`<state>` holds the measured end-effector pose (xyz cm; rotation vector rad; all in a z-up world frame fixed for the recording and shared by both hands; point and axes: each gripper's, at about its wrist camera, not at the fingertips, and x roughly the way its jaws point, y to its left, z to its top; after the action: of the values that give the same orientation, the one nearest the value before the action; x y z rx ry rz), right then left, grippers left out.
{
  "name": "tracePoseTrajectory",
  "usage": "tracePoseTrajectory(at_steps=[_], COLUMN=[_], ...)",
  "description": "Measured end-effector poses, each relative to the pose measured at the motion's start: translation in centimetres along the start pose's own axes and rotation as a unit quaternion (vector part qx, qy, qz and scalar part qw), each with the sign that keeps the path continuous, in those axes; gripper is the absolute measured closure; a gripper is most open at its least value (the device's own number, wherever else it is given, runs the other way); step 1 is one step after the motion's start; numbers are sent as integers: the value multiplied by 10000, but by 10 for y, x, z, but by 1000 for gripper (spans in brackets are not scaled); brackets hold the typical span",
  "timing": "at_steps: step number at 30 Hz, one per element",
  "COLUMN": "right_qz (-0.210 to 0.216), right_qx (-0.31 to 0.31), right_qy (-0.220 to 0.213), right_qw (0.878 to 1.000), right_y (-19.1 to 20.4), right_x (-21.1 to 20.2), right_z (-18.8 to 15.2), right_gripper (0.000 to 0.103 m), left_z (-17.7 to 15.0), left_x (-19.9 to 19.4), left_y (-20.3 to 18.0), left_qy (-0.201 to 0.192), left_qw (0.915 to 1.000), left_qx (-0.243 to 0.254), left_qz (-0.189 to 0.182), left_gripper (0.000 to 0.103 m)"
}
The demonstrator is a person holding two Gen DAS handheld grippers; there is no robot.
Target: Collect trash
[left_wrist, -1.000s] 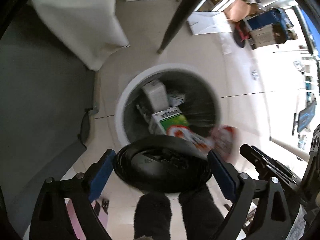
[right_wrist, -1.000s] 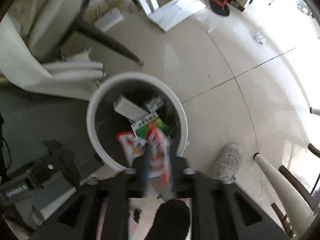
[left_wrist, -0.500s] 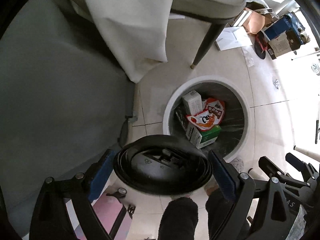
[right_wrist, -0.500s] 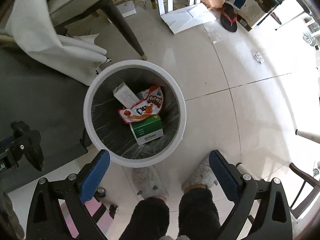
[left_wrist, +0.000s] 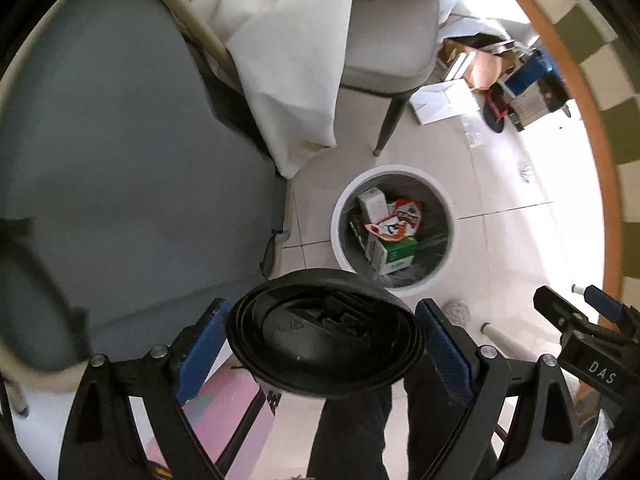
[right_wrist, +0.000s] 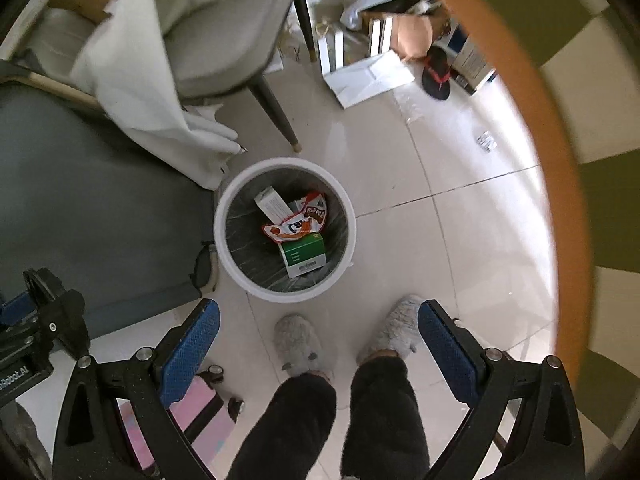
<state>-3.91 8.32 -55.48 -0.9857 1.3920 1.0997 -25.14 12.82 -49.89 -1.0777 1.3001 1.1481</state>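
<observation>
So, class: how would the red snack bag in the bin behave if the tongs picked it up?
The snack bag lies crumpled over the boxes in the bin, so it is probably floppy and would sag. It looks flat and empty, so likely very light. Its glossy film may slip between the pads.

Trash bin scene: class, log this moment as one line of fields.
left gripper: shut on black lid | right gripper: open, empty | trash bin: uncovered, holds snack wrapper, green box

Lived-in home room, tiled floor (right_wrist: 472, 240), upholstered chair (right_wrist: 224, 40), fuzzy slippers (right_wrist: 298, 346), flip-flop (right_wrist: 437, 74), lined wastebin (right_wrist: 285, 288)
</observation>
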Motion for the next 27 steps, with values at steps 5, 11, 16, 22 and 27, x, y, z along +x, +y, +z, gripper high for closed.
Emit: tracePoseTrajectory(at_steps=[5,11,16,22,27], right_qz=[64,276,690,836,560], right_qx=[17,181,741,1662,2509], right_qy=[-215,-478,-763,-1269,-1557], right_qw=[9997,9983,9919,9743,9538], right_y=[1,-2,-29,-114,-225], right_x=[-82,-169,-241,-308,-349], right_z=[-15,-36,-50,-46,-49], right_gripper=[2,2,2,2,2], left_z=[-15,-32,-28,1,22], left_x=[-63,-142,-203,-270,-305], left_y=[-8,-15,-38,-123,-235], left_qy=[-139,-430,-840,-1510,-1824], left_qw=[9997,9983,9939,9768,9541], left_qx=[180,365,663,1470,2343], left_qz=[-83,-138,-275,-368,-398], left_gripper=[10,10,10,10,9])
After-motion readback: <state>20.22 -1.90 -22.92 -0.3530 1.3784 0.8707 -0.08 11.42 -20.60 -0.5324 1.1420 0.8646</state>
